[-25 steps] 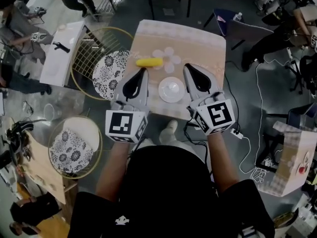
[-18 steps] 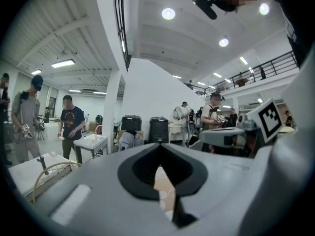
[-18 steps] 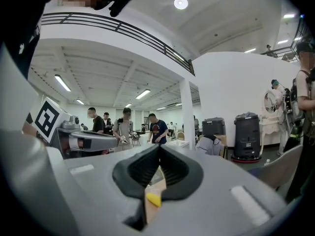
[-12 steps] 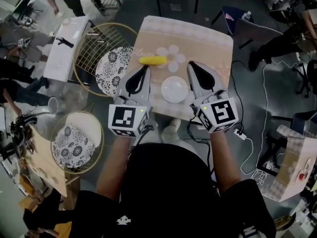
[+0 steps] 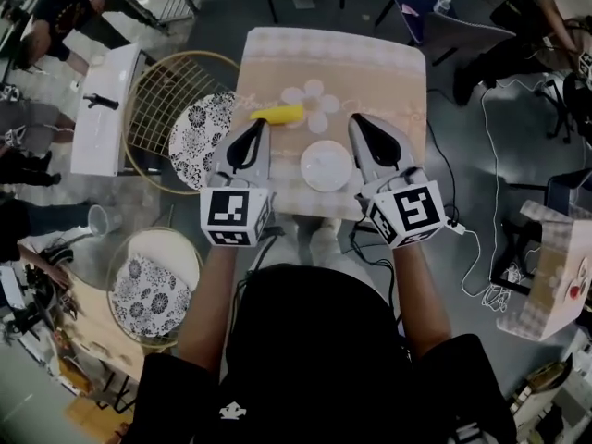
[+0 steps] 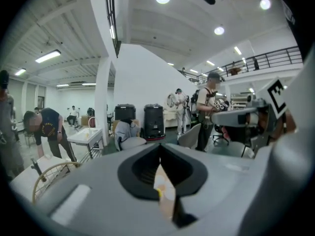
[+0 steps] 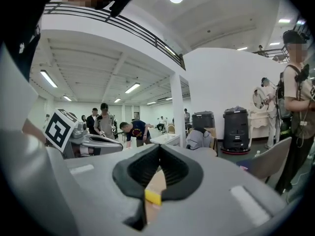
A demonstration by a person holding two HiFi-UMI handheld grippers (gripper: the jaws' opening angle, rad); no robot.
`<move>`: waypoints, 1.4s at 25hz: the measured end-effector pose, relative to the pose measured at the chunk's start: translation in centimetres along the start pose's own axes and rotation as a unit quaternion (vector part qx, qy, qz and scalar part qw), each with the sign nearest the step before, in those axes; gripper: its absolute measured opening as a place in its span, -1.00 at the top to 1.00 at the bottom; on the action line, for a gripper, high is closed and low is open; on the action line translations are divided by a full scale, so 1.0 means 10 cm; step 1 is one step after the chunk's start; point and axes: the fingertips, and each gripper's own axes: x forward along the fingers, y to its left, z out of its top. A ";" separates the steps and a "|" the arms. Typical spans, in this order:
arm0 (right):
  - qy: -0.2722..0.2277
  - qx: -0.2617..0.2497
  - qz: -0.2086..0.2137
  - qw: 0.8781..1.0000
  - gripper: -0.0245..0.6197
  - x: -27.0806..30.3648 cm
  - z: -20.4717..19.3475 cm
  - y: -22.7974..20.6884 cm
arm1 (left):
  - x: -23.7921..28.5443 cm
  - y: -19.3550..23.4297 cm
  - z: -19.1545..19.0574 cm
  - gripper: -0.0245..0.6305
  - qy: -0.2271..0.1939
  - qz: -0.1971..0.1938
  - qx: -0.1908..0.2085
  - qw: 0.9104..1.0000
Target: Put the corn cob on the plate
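Observation:
A yellow corn cob (image 5: 277, 114) lies on the small beige table (image 5: 388, 72), left of a flower print. A white plate (image 5: 326, 166) sits nearer me, at the table's front middle. My left gripper (image 5: 262, 121) is shut and empty, with its tip just short of the cob's left end. My right gripper (image 5: 354, 118) is also shut and empty, to the right of the plate. In the left gripper view the gripper (image 6: 158, 146) points out into the room, and a sliver of yellow cob (image 6: 159, 193) shows through its jaws. The right gripper view (image 7: 158, 147) shows the cob (image 7: 152, 196) the same way.
Left of the table stand a round wire stool with a patterned cushion (image 5: 199, 128) and a white bench (image 5: 97, 109). A second cushioned stool (image 5: 153, 280) is at lower left. Cables (image 5: 481, 239) and a beige box (image 5: 546, 285) lie on the floor at right. People stand around the room.
Both grippers have sunk and moved forward over the table, the left more than the right. The left tip is now closer to the cob. Both jaws stayed shut.

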 end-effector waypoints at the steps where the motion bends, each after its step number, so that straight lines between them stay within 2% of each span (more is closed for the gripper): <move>1: 0.003 0.002 -0.007 1.000 0.92 0.03 -0.02 -0.01 | 0.04 0.04 -0.04 0.90 0.005 -0.009 0.005 1.000; 3: 0.007 0.006 -0.020 1.000 0.92 0.11 -0.07 -0.02 | 0.14 0.09 -0.15 0.89 0.019 -0.035 0.012 0.999; 7: 0.018 0.013 -0.043 0.999 0.92 0.25 -0.18 -0.04 | 0.32 0.22 -0.35 0.73 0.044 -0.077 0.008 0.996; 9: 0.024 0.017 -0.053 0.998 0.92 0.32 -0.24 -0.04 | 0.42 0.28 -0.50 0.66 0.065 -0.096 0.023 0.993; 11: 0.029 0.022 -0.062 0.997 0.92 0.38 -0.30 -0.06 | 0.52 0.33 -0.66 0.56 0.083 -0.119 0.032 0.989; 15: 0.040 0.031 -0.081 0.995 0.92 0.47 -0.44 -0.09 | 0.71 0.34 -0.96 0.31 0.117 -0.178 0.017 0.977; 18: 0.047 0.036 -0.093 0.994 0.92 0.52 -0.53 -0.15 | 0.86 0.30 -1.13 0.22 0.134 -0.211 0.045 0.967; 24: 0.066 0.049 -0.121 0.989 0.92 0.53 -0.74 -0.20 | 1.08 0.20 -1.61 -0.03 0.191 -0.285 0.089 0.935; 31: 0.081 0.062 -0.144 0.984 0.92 0.53 -0.93 -0.24 | 1.26 0.22 -2.09 -0.12 0.241 -0.316 0.156 0.904; 33: 0.084 0.065 -0.149 0.983 0.92 0.52 -0.97 -0.25 | 1.31 0.21 -2.26 -0.11 0.261 -0.328 0.173 0.891; 35: 0.088 0.068 -0.155 0.982 0.92 0.50 -1.01 -0.27 | 1.36 0.19 -2.44 -0.11 0.287 -0.342 0.198 0.873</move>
